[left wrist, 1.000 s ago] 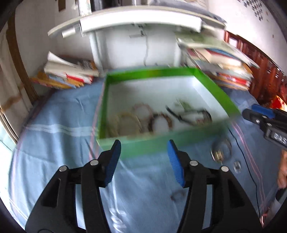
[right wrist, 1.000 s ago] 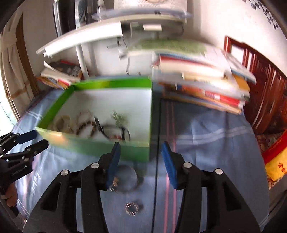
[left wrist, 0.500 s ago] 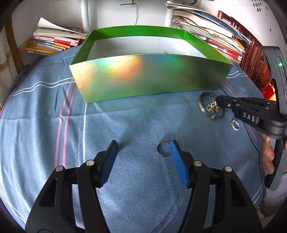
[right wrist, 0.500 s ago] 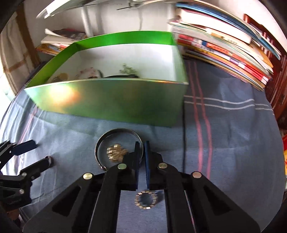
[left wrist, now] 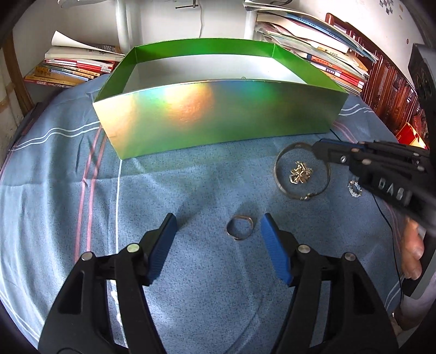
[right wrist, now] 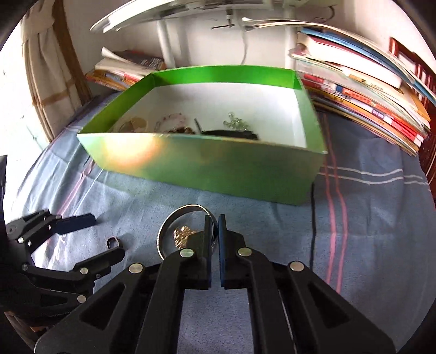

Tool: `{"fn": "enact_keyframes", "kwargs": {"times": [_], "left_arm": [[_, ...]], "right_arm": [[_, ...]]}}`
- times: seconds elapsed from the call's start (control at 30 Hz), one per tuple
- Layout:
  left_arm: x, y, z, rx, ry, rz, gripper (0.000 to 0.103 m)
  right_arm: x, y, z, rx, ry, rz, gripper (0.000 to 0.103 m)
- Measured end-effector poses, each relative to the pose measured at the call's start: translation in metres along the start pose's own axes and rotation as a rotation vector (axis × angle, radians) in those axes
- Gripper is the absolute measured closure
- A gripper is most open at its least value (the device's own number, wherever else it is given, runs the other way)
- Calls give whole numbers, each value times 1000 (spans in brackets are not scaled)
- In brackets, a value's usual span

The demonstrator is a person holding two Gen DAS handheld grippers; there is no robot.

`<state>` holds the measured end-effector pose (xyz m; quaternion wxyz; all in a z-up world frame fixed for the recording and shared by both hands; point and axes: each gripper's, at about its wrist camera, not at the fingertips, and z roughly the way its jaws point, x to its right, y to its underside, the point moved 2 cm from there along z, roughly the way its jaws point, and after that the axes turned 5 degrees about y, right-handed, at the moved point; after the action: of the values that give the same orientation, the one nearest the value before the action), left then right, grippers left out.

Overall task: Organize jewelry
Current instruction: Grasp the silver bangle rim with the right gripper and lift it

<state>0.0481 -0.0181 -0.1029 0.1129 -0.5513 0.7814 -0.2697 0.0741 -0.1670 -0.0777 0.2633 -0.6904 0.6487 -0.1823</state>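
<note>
A green box (left wrist: pixel 218 114) stands on the blue cloth; in the right wrist view (right wrist: pixel 207 163) it holds bracelets and other jewelry. My left gripper (left wrist: pixel 218 231) is open, low over the cloth, with a small ring (left wrist: pixel 239 230) between its fingertips. My right gripper (right wrist: pixel 214 226) is shut on the rim of a silver bangle (right wrist: pixel 169 226), seen in the left wrist view (left wrist: pixel 283 185) with its far edge in the jaws. A gold charm (left wrist: pixel 299 173) lies inside the bangle. A small sparkly ring (left wrist: pixel 354 188) lies beside the right gripper.
Stacks of books (left wrist: pixel 321 54) sit behind and right of the box, more books (left wrist: pixel 70 65) at the left. A thin black cable (right wrist: pixel 313 217) runs across the cloth right of the bangle. A white desk leg (left wrist: pixel 122 24) stands behind.
Both grippers have dropped from above the box to the cloth in front of it. The right gripper closed on the bangle's rim. The left gripper now straddles the small ring.
</note>
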Motion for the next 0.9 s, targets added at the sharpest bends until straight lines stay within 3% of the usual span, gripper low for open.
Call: {"fn": "enact_keyframes", "kwargs": {"times": [0.2, 0.33, 0.53, 0.67, 0.9], "left_arm": [[0, 0, 0, 0, 4, -2, 38], [5, -4, 2, 1, 7, 5, 38], [11, -9, 0, 10, 16, 15, 38], [20, -15, 0, 19, 34, 31, 38], [54, -36, 0, 86, 76, 76, 34]], "right_arm": [[38, -6, -15, 21, -43, 146, 98], [45, -9, -19, 32, -50, 176, 98], [55, -7, -15, 25, 85, 174, 98], [58, 2, -1, -26, 86, 188, 98], [55, 5, 9, -29, 78, 181, 98]]}}
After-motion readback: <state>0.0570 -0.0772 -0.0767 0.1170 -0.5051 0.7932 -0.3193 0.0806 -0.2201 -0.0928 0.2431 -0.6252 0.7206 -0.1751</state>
